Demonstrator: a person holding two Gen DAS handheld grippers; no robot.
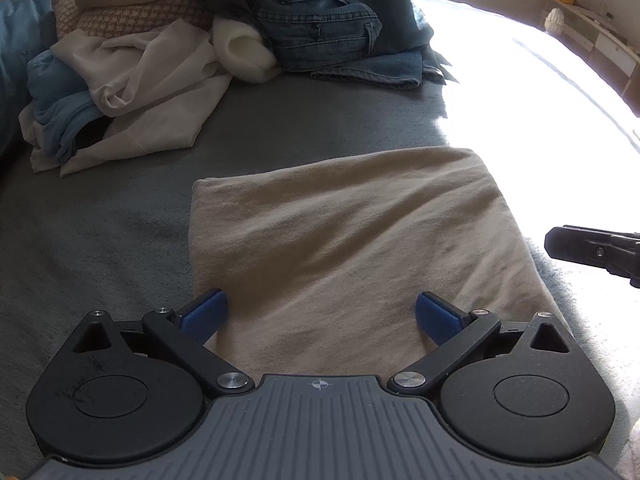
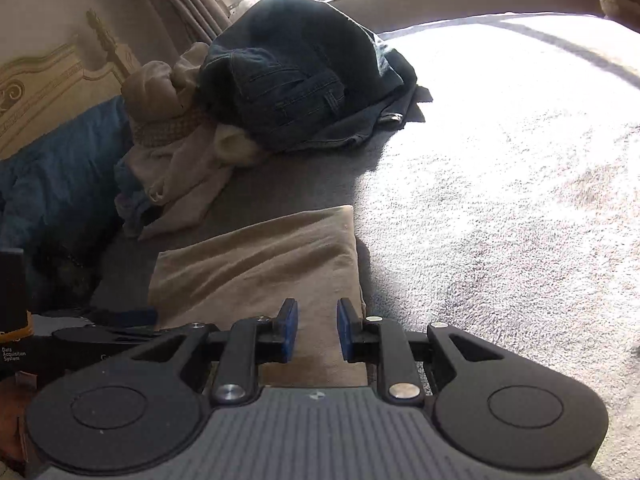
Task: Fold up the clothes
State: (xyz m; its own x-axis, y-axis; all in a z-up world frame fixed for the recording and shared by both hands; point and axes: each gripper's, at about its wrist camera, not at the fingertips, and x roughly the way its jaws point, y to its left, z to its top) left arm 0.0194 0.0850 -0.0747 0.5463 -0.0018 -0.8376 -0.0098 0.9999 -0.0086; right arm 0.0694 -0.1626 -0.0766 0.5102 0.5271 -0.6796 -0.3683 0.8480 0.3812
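Note:
A folded beige garment (image 1: 352, 232) lies flat on the grey bed cover (image 1: 100, 240). My left gripper (image 1: 320, 300) hovers over its near end, blue pads spread wide with nothing between them. In the right wrist view the same beige garment (image 2: 260, 264) lies just ahead of my right gripper (image 2: 317, 308), whose pads stand a narrow gap apart and hold nothing. The right gripper's black tip (image 1: 592, 254) shows past the garment's right edge in the left wrist view.
A heap of unfolded clothes sits at the far side of the bed: dark jeans (image 1: 320, 20) (image 2: 288, 80), cream and light blue garments (image 1: 152, 80). A blue pillow (image 2: 52, 184) and a headboard (image 2: 48, 80) are on the left. Bright sunlight washes out the bed's right half (image 2: 500, 200).

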